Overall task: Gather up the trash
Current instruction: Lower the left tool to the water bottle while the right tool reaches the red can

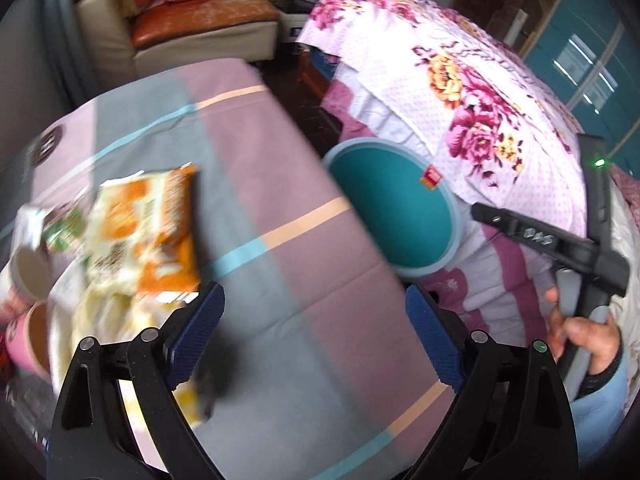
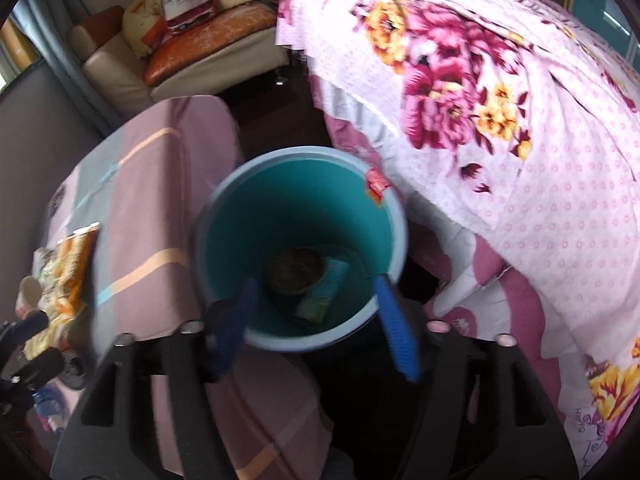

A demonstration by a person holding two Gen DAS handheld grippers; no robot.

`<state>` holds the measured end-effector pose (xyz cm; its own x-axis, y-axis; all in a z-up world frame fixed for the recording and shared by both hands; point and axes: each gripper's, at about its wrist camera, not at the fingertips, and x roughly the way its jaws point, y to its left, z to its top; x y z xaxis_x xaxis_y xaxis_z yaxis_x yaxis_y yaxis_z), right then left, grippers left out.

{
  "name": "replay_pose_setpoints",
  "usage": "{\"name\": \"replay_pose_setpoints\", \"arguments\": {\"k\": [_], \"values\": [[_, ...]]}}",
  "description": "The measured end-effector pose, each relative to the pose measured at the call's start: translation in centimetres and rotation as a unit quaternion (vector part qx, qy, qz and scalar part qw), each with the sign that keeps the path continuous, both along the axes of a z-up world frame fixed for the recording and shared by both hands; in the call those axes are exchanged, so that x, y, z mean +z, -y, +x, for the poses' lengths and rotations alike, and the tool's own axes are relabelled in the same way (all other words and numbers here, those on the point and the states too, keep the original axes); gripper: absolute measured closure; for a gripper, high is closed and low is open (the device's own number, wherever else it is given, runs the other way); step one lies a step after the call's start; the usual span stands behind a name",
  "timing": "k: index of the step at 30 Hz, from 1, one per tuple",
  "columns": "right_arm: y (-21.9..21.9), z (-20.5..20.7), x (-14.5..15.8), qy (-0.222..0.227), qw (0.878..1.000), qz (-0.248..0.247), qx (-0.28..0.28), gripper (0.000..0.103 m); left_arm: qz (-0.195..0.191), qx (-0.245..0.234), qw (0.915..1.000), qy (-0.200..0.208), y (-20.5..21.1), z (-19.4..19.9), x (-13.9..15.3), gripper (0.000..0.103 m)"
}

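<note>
1. Right tool: jaws apart, nothing between the blue pads; it hangs above the mouth of the teal bin, pointing steeply down into it
2. Left tool: jaws wide apart and empty, over a bare stretch of the striped cloth on the worktop; the view is blurred, so fine detail is not reliable
3. Bin contents: a round brownish item and a pale green packet lie on the bottom; their exact nature cannot be told
4. Bin position: on the floor in the gap between the worktop and the bed with the flowered cover, just beside the worktop edge; a red label sits on its far rim
5. Remaining trash: an orange-and-white snack wrapper lies on the worktop to the left of the left tool, near but not touching it; paper cups and further wrappers lie beyond it at the picture's edge, too blurred to count
6. Judgement: the right tool appears to have finished a drop, and the next pick falls to the left tool, with the snack wrapper the nearest candidate
7. Recommended practice: bring the left tool over the wrapper's near edge, lower until one pad slides under or both pads straddle a raised fold, then close firmly; thin film tends to slip from a shallow bite
8. Recommended practice: carry it well over the bin's rim before releasing, since a light wrapper may drift and land on the floor
</note>
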<state>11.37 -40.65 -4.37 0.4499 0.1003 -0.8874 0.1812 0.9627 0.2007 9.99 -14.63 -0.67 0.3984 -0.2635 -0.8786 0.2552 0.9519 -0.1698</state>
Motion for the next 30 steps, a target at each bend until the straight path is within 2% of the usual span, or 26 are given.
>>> {"name": "replay_pose_setpoints", "arguments": {"k": [3, 11, 17, 23, 30], "values": [[-2.3, -0.6, 1.1, 0.004, 1.000, 0.000, 0.030, 0.031, -0.001, 0.023, 0.9997, -0.003, -2.4, -1.3, 0.1, 0.011], [-9.6, -2.3, 3.2, -0.001, 0.994, 0.015, 0.111, 0.027, 0.005, 0.087, 0.9962, 0.011, -9.3, -5.5, 1.6, 0.011], [-15.2, -4.1, 4.8, 0.004, 0.984, 0.000, 0.177, 0.027, 0.002, 0.156, 0.9877, 0.014, -15.9, -8.8, 2.1, 0.011], [-19.3, -5.3, 5.1, -0.002, 0.975, -0.011, 0.221, 0.027, -0.005, 0.237, 0.9715, -0.004, -22.6, -11.1, 0.7, 0.011], [-22.9, -6.3, 5.2, -0.004, 0.963, -0.029, 0.270, 0.027, -0.030, 0.257, 0.9657, -0.024, -25.2, -11.4, -1.4, 0.011]]}}
